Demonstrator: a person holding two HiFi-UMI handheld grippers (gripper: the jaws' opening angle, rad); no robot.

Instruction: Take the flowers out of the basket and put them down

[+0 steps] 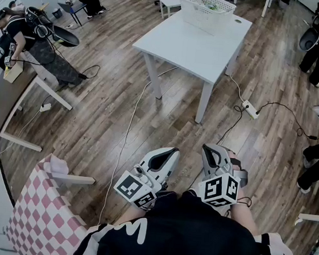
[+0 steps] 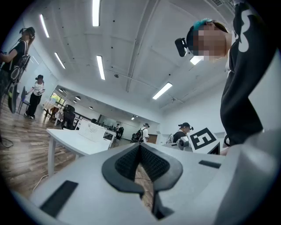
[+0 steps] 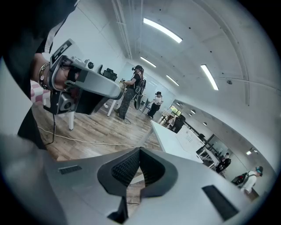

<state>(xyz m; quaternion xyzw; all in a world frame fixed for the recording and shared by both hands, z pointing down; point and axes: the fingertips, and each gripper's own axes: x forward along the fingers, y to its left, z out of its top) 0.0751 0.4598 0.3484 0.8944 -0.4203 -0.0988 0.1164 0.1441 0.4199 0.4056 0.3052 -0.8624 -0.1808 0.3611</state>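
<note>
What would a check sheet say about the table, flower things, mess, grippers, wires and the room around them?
Surface: white table, mostly bare, on a wooden floor.
Job's things: white basket on the table's far end; green bits inside, probably the flowers.
Clutter: pink checked cloth at lower left.
Grippers: left gripper and right gripper both shut, empty, held by the body, away from the table.
Cables: white cable and power strip on the floor beside the table.
Surroundings: other people at the room's edges.
</note>
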